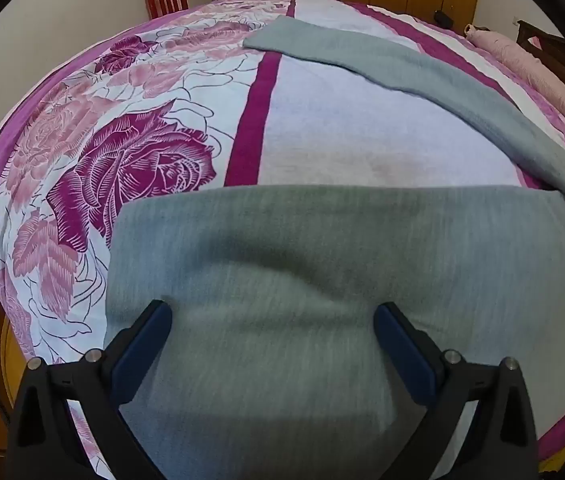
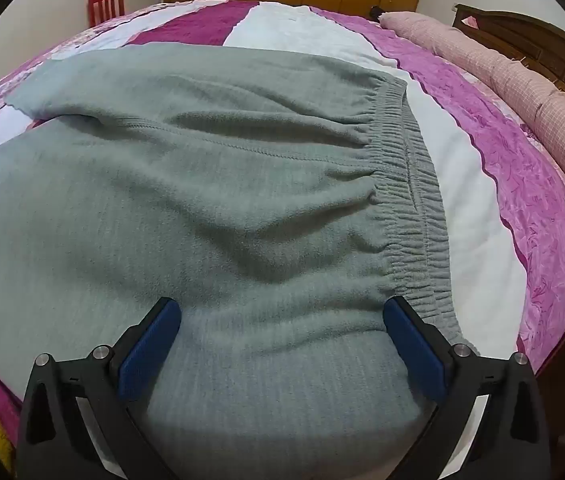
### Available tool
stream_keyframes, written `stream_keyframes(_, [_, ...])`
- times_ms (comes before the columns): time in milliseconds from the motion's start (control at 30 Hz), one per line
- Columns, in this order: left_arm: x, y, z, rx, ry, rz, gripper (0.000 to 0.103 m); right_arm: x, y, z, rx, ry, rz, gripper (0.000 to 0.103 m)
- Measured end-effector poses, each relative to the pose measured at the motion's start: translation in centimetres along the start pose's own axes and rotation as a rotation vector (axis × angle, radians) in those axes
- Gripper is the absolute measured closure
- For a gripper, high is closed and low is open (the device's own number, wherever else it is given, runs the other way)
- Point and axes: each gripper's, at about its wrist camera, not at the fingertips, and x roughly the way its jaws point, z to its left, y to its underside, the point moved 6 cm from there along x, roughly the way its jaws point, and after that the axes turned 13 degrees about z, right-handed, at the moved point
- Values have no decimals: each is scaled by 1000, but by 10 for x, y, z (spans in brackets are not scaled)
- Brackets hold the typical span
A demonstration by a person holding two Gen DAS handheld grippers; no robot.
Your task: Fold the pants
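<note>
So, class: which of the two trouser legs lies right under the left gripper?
The near leg, spread flat beneath the open left gripper; the far leg angles away across the bedspread, apart from it.

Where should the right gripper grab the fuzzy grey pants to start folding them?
Probably the gathered elastic waistband of the grey fleece pants, near its close corner. It is the thickest, firmest edge and lies flat on the flowered bedspread, just beyond the open right gripper. Come down from above at the bed's near side, so one finger slips under the band.
</note>
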Motion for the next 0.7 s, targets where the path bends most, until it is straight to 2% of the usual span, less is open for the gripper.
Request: stream_keyframes(700, [0, 0, 0, -2, 5, 3, 0, 2, 0, 1, -4, 0, 6, 0])
